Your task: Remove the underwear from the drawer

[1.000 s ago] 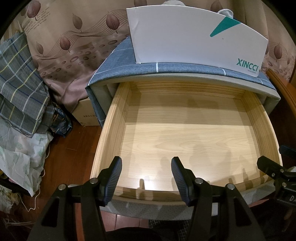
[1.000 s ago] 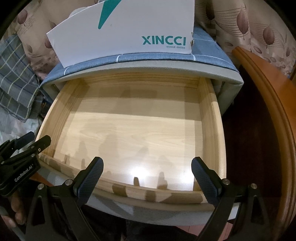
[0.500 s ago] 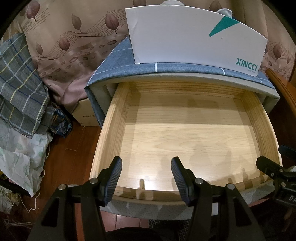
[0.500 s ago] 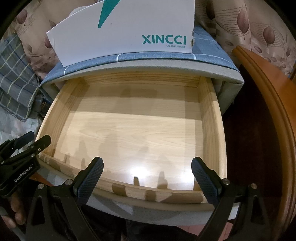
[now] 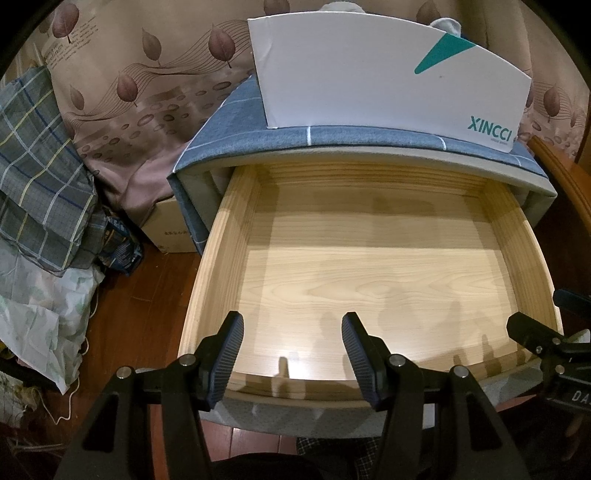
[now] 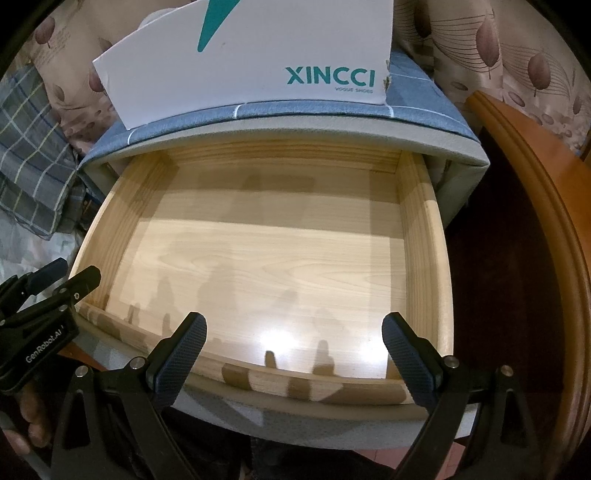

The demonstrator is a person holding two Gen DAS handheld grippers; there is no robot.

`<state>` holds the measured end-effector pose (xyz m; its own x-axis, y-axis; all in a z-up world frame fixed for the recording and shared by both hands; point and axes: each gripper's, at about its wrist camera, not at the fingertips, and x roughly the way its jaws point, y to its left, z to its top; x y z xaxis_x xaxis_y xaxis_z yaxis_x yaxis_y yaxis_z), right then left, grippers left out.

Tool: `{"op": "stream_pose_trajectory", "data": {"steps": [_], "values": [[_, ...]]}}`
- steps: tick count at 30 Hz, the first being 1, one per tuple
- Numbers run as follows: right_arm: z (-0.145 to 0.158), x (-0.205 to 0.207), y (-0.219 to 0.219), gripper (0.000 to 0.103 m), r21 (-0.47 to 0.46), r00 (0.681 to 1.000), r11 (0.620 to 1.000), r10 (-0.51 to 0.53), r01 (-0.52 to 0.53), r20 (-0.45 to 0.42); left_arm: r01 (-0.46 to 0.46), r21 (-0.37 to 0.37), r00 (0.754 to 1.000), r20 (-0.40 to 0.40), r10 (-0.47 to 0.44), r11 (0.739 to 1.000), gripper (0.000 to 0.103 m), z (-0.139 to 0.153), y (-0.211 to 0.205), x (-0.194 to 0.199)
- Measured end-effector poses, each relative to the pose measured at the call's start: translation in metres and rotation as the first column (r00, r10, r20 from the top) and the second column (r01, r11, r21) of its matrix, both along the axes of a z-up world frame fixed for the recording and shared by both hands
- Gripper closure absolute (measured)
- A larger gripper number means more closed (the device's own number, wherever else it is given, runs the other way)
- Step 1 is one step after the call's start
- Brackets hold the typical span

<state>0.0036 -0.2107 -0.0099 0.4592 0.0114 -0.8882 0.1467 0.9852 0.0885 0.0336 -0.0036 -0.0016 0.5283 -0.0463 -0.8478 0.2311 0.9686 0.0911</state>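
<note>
The light wooden drawer (image 5: 218, 266) stands pulled out of a blue-grey fabric-covered cabinet (image 5: 236, 122). Only bare wood shows on its floor, and I see no underwear in either view. My left gripper (image 5: 292, 321) hangs open over the drawer's front rim with nothing between its fingers. My right gripper (image 6: 294, 321) is open wider over the same rim (image 6: 295, 384), further right, also holding nothing. Each gripper shows at the edge of the other's view: the right gripper (image 5: 543, 343), the left gripper (image 6: 55, 284).
A white XINCCI shoe box (image 5: 369, 81) sits on the cabinet top, with some white cloth (image 5: 338, 5) showing above its rim. Plaid fabric (image 5: 33, 162) and a cardboard box (image 5: 166, 229) lie to the left on the wooden floor. A curved wooden furniture edge (image 6: 535, 192) stands to the right.
</note>
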Motion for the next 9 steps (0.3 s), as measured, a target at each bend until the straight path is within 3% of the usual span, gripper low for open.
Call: {"op": "stream_pose_trajectory", "data": {"steps": [9], "values": [[0.0003,0.0007,0.0009,0.009,-0.003,1.0,1.0,0.001,-0.001,-0.005,0.011,-0.011,1.0,0.009,-0.011,1.0,0.046,0.002,-0.0015,-0.0007]]}}
